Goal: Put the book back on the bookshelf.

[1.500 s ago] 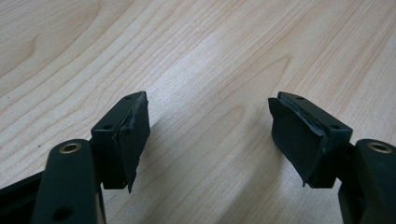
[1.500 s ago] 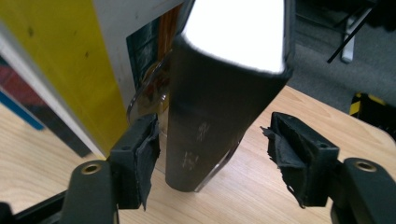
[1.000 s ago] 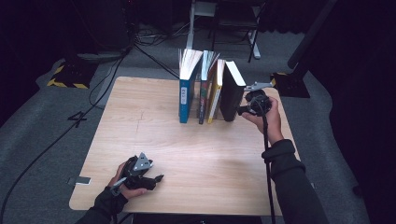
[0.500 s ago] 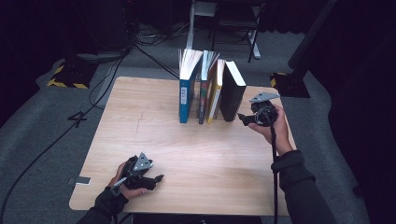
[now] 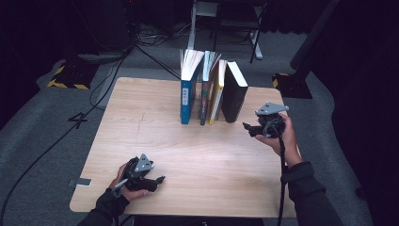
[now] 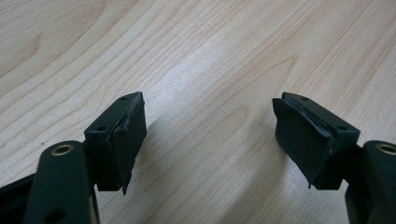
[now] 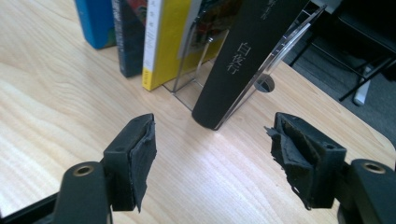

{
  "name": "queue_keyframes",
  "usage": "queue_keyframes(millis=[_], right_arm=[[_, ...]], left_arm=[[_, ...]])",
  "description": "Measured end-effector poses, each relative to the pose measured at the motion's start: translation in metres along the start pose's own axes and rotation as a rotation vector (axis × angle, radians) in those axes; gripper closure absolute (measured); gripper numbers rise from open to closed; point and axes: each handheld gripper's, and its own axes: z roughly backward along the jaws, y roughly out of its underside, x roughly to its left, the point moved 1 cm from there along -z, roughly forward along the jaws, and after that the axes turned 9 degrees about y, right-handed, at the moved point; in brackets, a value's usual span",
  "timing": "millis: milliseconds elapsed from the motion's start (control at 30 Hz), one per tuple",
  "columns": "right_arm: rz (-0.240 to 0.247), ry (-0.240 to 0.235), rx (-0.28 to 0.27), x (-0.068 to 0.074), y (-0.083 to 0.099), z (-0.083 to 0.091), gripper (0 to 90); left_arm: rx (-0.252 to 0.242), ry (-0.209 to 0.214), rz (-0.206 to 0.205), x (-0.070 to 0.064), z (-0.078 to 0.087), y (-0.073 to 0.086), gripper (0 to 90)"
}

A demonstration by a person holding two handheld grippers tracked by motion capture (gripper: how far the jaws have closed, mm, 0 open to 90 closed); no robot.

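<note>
1. Black book [image 7: 243,60] ahead of right gripper [image 7: 212,154], just up and left across bare wood; stands tall, leaning, spine toward the jaws.
2. Right gripper [image 5: 249,128] far nearer than left gripper [image 5: 157,180], parked at the near edge.
3. Both wide open, holding nothing.
4. Pale wooden table [image 5: 141,108]; clear stand [image 7: 280,46] apparently bracing the book; dark room, cables behind.

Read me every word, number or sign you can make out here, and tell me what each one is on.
"白夜行": white characters running down the spine of the black book, the one nearest the right gripper.
Spine labels on the blue book and the yellow-spined book: too small or blurred to read.
Dark-spined book between them: nothing legible.
Light wooden table: no text.
</note>
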Motion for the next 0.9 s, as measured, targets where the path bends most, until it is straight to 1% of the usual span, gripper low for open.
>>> queue_keyframes(millis=[100,133,233,267,333,367,433,500,567,633,700,833,900], right_arm=[[0.016,-0.012,-0.005,0.002,0.006,0.006,31.0],[0.028,-0.023,0.003,0.003,0.009,0.008,30.1],[0.051,-0.02,-0.004,0.006,0.015,0.015,30.2],[0.051,-0.02,-0.004,0.006,0.015,0.015,30.2],[0.06,-0.02,-0.01,0.007,0.02,0.02,30.1],[0.07,-0.028,-0.018,0.009,0.024,0.025,29.7],[0.068,-0.03,-0.023,0.009,0.026,0.026,29.7],[0.06,-0.041,-0.032,0.009,0.032,0.031,29.4],[0.066,-0.047,-0.043,0.011,0.037,0.034,28.4],[0.078,-0.061,-0.043,0.014,0.042,0.036,27.7],[0.101,-0.07,-0.045,0.017,0.05,0.039,27.1],[0.114,-0.084,-0.049,0.021,0.063,0.043,26.2],[0.119,-0.081,-0.054,0.022,0.069,0.044,26.2]], left_arm=[[0.0,0.0,-0.001,0.0,0.0,0.0,25.2],[0.0,0.0,-0.001,0.0,0.0,0.0,25.2],[0.0,0.0,0.0,0.0,0.0,0.0,25.2],[0.0,0.0,0.0,0.0,0.0,0.0,25.2],[0.0,0.0,-0.001,0.0,0.0,0.0,25.2],[0.0,0.0,-0.001,0.0,0.0,0.0,25.2],[0.0,0.0,-0.001,0.0,0.0,0.0,25.2],[0.0,0.0,0.0,0.0,0.0,0.0,25.2],[0.0,0.0,-0.001,0.0,0.0,0.0,25.2],[0.0,0.0,0.0,0.0,0.0,0.0,25.2],[0.0,0.0,-0.001,0.0,0.0,0.0,25.2],[0.001,0.001,0.001,0.0,0.0,0.0,25.2],[0.001,0.0,0.001,0.0,0.0,0.0,25.2]])
